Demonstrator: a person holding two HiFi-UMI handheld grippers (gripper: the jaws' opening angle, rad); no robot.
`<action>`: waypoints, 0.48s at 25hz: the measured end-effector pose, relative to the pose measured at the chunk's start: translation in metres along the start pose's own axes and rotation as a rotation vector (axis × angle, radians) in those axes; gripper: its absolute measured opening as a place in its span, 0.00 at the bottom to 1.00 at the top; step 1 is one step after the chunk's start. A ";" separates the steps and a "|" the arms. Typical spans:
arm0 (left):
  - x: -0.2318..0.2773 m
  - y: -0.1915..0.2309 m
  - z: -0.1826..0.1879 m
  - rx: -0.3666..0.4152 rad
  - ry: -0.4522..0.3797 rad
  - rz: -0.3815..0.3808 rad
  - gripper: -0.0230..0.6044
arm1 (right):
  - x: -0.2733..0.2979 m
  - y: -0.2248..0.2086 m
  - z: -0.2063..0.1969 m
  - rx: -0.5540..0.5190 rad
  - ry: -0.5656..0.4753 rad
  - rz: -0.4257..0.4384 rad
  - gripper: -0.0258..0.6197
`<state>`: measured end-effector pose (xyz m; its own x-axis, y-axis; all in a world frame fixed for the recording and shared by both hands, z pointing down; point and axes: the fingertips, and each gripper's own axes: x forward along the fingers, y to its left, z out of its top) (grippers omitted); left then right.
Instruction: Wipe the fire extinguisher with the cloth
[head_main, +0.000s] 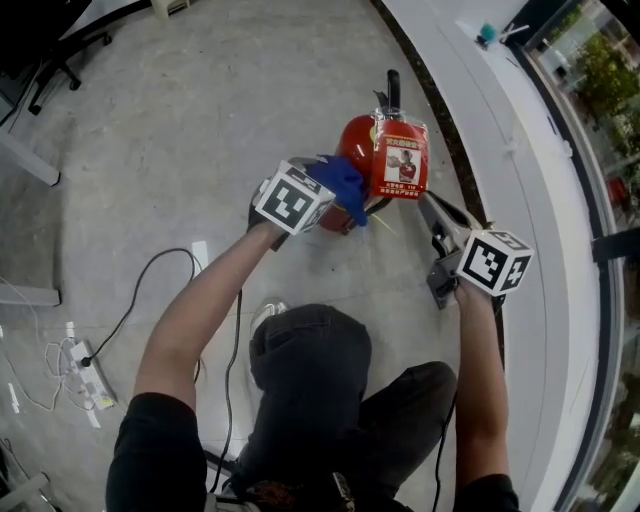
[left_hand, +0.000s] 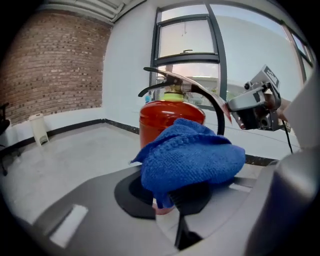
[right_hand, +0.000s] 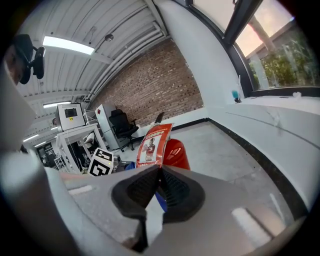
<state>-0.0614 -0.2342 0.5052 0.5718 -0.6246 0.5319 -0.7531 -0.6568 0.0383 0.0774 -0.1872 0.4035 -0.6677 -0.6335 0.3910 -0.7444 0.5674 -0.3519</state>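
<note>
A red fire extinguisher (head_main: 352, 140) stands on the grey floor, with a black handle and hose and a red label tag (head_main: 402, 160) hanging on it. My left gripper (head_main: 343, 197) is shut on a bunched blue cloth (head_main: 343, 183), which is pressed against the cylinder's near left side. In the left gripper view the cloth (left_hand: 192, 155) covers the jaw tips in front of the extinguisher (left_hand: 160, 117). My right gripper (head_main: 428, 200) is shut on the tag's lower right corner. In the right gripper view the tag (right_hand: 152, 142) rises straight out of the closed jaws.
A white ledge (head_main: 520, 170) with a dark base strip runs along the right, under windows. A power strip (head_main: 85, 365) and cables lie on the floor at the left. Chair legs (head_main: 60, 55) show at top left. The person's knees (head_main: 310, 350) are just behind the extinguisher.
</note>
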 end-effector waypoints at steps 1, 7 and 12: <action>0.001 0.007 0.001 0.005 0.000 0.014 0.10 | 0.000 0.000 0.000 -0.001 -0.002 0.000 0.06; 0.012 0.048 0.017 0.028 -0.017 0.081 0.10 | 0.000 0.000 0.000 -0.011 -0.016 -0.002 0.06; 0.030 0.072 0.033 0.081 -0.052 0.097 0.10 | 0.002 0.001 -0.001 -0.016 -0.037 0.002 0.06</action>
<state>-0.0884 -0.3141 0.4960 0.5154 -0.7064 0.4851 -0.7781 -0.6230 -0.0805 0.0754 -0.1872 0.4052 -0.6690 -0.6512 0.3582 -0.7431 0.5768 -0.3393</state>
